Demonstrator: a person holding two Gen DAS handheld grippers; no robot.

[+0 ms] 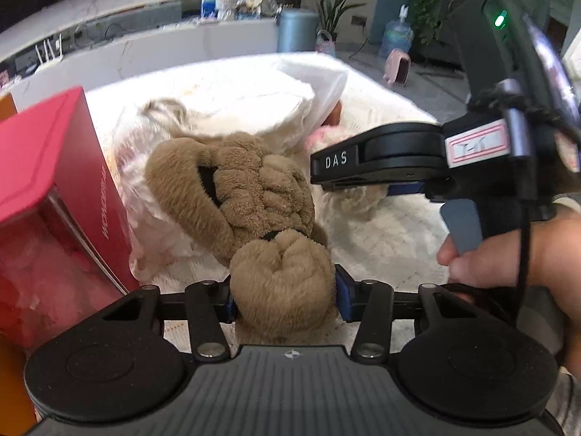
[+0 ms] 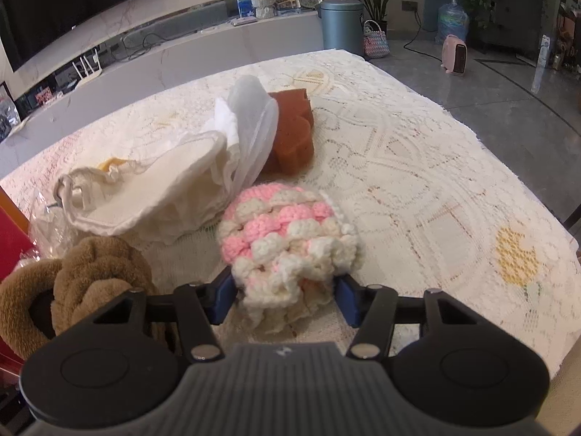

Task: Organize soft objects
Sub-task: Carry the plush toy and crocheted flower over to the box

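My left gripper (image 1: 285, 299) is shut on a brown knotted plush toy (image 1: 247, 200), holding it just above the lace tablecloth next to a red box (image 1: 47, 167). The toy also shows in the right wrist view (image 2: 90, 283) at the lower left. My right gripper (image 2: 285, 299) is shut on a pink and white crocheted piece (image 2: 287, 236) that rests on the cloth. The right gripper body (image 1: 435, 160) reaches in from the right in the left wrist view. A cream drawstring bag (image 2: 152, 196), a clear plastic bag (image 2: 254, 127) and an orange-brown sponge (image 2: 294, 134) lie behind.
The table wears a cream lace tablecloth (image 2: 417, 167) with its edge at the right. A crinkly plastic wrapper (image 2: 47, 229) lies by the red box. Beyond are a TV bench, a blue bin (image 2: 341, 21), plants and a pink heater (image 2: 455, 52) on the floor.
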